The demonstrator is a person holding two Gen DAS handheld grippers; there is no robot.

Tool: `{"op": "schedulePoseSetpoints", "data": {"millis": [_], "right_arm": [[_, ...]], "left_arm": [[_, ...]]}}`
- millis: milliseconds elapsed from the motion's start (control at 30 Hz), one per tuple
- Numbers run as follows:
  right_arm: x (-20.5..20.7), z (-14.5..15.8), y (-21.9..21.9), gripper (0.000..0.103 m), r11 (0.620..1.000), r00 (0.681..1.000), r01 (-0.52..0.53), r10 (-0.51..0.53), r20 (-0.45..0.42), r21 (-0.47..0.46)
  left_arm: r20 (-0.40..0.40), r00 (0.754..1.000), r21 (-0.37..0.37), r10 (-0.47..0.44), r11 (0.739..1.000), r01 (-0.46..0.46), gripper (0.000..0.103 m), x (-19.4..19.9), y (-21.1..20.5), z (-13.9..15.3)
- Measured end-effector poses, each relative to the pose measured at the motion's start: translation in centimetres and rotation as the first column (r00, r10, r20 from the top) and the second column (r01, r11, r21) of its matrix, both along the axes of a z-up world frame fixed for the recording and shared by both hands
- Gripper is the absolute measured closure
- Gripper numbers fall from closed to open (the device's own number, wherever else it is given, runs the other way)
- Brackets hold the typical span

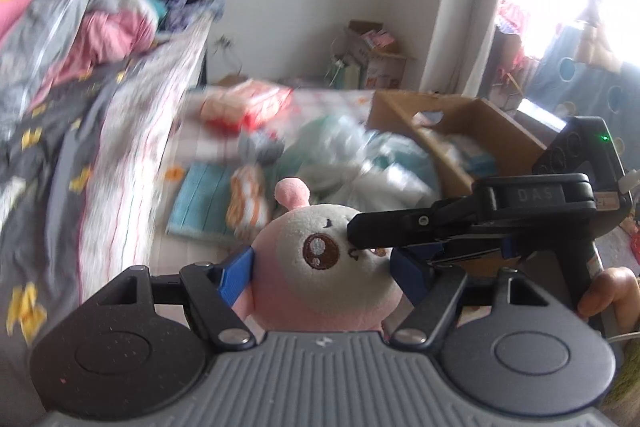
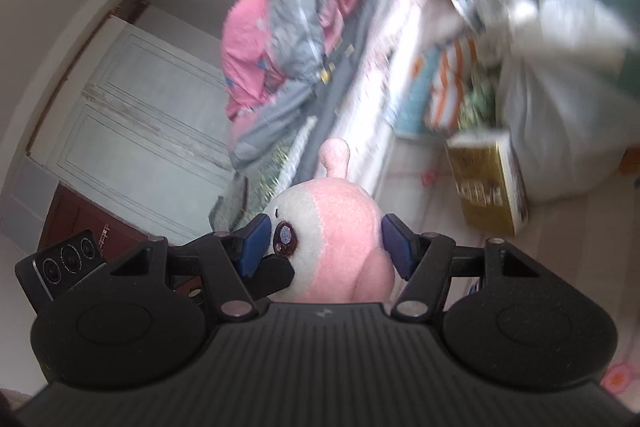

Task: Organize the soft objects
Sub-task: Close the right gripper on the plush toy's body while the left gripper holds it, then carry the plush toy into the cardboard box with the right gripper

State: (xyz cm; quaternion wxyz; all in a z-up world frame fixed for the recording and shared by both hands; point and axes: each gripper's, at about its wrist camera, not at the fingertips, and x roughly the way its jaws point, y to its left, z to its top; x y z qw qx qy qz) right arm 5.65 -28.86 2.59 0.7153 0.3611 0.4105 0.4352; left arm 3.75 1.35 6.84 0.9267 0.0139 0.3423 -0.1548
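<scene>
A pink and white plush toy (image 1: 320,267) with a brown embroidered eye and a pink antenna is held up in the air over the floor. My left gripper (image 1: 322,277) is shut on its body, one blue pad against each side. My right gripper (image 2: 326,247) is shut on the same plush toy (image 2: 336,239), its blue pads pressing the face and the back. In the left wrist view a black finger (image 1: 400,223) of the right gripper crosses the toy's face from the right. A person's hand (image 1: 608,295) holds that gripper's handle.
A bed (image 1: 132,131) with piled pink and grey bedding (image 1: 80,27) runs along the left. On the floor lie a blue folded cloth (image 1: 200,203), an orange striped item (image 1: 246,207), plastic bags (image 1: 360,163), a cardboard box (image 1: 452,131) and a gold box (image 2: 488,183). A white door (image 2: 140,131) stands behind.
</scene>
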Motion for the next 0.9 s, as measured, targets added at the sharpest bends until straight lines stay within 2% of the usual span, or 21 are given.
{"op": "schedulePoseSetpoints", "data": {"millis": [133, 267, 433, 533, 667, 833, 900], "right_arm": [[0.3, 3.1, -4.4, 0.042, 0.997, 0.995, 0.074, -0.075, 0.061, 0.024], [1.1, 5.6, -10.7, 0.042, 0.986, 0.979, 0.166, -0.166, 0.116, 0.008], [3.2, 6.2, -19.0, 0.042, 0.956, 0.953, 0.287, -0.278, 0.120, -0.064], [5.4, 5.3, -23.4, 0.042, 0.932, 0.941, 0.337, -0.327, 0.089, -0.132], [8.6, 2.4, -27.8, 0.042, 0.898, 0.933, 0.352, -0.360, 0.019, -0.263], [12.4, -1.6, -29.5, 0.042, 0.857, 0.940, 0.285, -0.338, -0.051, -0.430], [13.8, -3.0, -28.8, 0.042, 0.831, 0.944, 0.251, -0.323, -0.062, -0.496]], "left_arm": [[0.069, 0.994, 0.014, -0.086, 0.996, 0.085, 0.028, 1.2, -4.4, 2.7], [0.102, 0.978, 0.009, -0.182, 0.983, 0.182, 0.027, 3.7, -10.1, 4.0], [0.068, 0.950, -0.017, -0.306, 0.951, 0.308, 0.027, 8.7, -18.0, 3.1], [-0.013, 0.931, -0.050, -0.365, 0.930, 0.364, 0.027, 12.6, -22.5, 0.9], [-0.171, 0.897, -0.081, -0.409, 0.913, 0.400, 0.027, 17.6, -27.0, -3.1], [-0.331, 0.841, -0.089, -0.428, 0.901, 0.424, 0.031, 22.3, -30.5, -8.0], [-0.378, 0.825, -0.061, -0.420, 0.901, 0.430, 0.031, 23.5, -31.6, -9.8]]}}
